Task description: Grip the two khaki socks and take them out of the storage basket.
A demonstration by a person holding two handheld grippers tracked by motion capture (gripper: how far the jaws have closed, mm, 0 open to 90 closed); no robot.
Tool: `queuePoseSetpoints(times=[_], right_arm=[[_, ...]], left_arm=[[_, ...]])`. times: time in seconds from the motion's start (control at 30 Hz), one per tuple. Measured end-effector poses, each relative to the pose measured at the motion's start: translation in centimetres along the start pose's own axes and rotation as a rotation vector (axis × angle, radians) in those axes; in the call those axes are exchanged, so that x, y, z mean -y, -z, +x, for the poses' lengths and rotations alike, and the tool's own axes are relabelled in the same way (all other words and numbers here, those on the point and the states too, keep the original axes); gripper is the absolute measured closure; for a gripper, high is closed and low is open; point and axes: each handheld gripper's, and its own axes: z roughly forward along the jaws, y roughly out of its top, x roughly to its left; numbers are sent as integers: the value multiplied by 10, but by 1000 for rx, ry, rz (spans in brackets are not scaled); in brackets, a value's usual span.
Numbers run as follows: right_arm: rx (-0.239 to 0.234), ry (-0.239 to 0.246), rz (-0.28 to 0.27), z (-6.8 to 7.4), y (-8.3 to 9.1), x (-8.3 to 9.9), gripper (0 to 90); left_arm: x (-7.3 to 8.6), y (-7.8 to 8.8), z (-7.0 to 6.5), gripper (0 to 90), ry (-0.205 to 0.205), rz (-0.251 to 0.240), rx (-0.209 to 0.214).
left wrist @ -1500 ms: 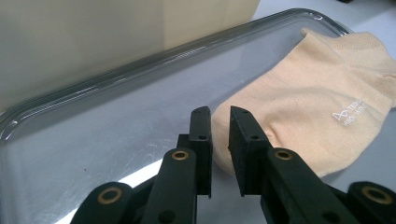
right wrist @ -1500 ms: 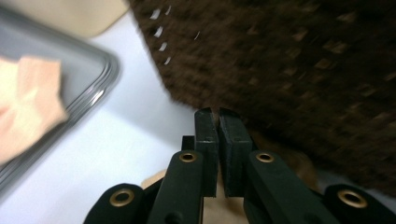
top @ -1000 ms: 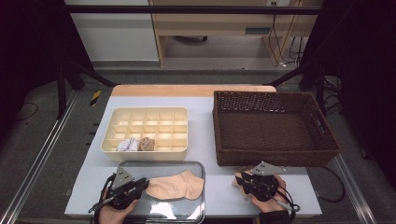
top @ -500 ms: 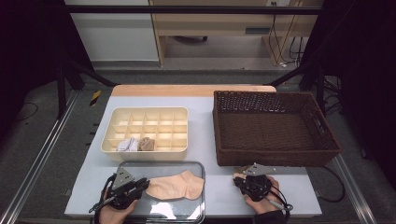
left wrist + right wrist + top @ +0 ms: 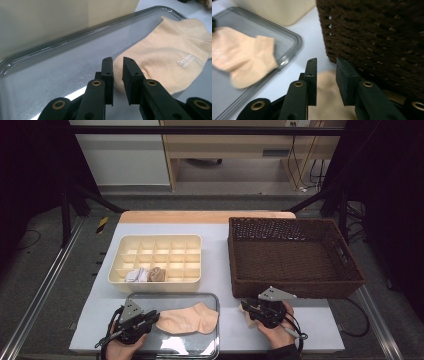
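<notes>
A peach sock lies flat in a clear grey tray at the table's front. My left gripper rests on the tray's left part. In the left gripper view its jaws stand a narrow gap apart with nothing between them, and the sock's toe lies just past the right jaw. My right gripper sits right of the tray, close to the front wall of a brown wicker basket. It is open over a second peach sock lying on the table under its jaws.
A cream divided organizer stands behind the tray, with a white rolled sock and a tan one in its front-left cells. The basket's wall rises right beside my right jaws. The tray's rim is to their left.
My right gripper has shifted a little to the left along the basket's front. The left gripper and the sock in the tray have stayed put.
</notes>
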Motion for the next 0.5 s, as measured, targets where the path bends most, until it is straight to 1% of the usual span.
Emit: queuePoseSetpoints(times=[0.07,0.1,0.17,0.27,0.3,0.37,0.4,0.43,0.47,0.5], right_arm=[[-3,32,-13,1,10,1,716],[-2,39,-17,0,15,3,717],[-5,39,-12,-2,23,8,720],[-21,40,25,-4,29,17,748],[-25,34,41,-4,30,20,765],[-41,30,75,-5,30,26,766],[-37,36,83,-5,28,28,752],[-37,37,99,-5,26,29,715],[-41,46,114,-5,22,29,661],[-42,66,125,-4,18,30,628]], left_arm=[[0,0,0,781,0,0,0],[0,0,0,781,-1,0,0],[0,0,0,781,0,0,1],[0,0,0,781,-1,-1,1],[0,0,0,781,1,0,1],[0,0,0,781,1,1,2],[0,0,-1,781,2,1,3],[0,-1,-1,781,1,1,4],[0,0,-1,781,1,2,3],[0,0,-1,781,1,1,4]])
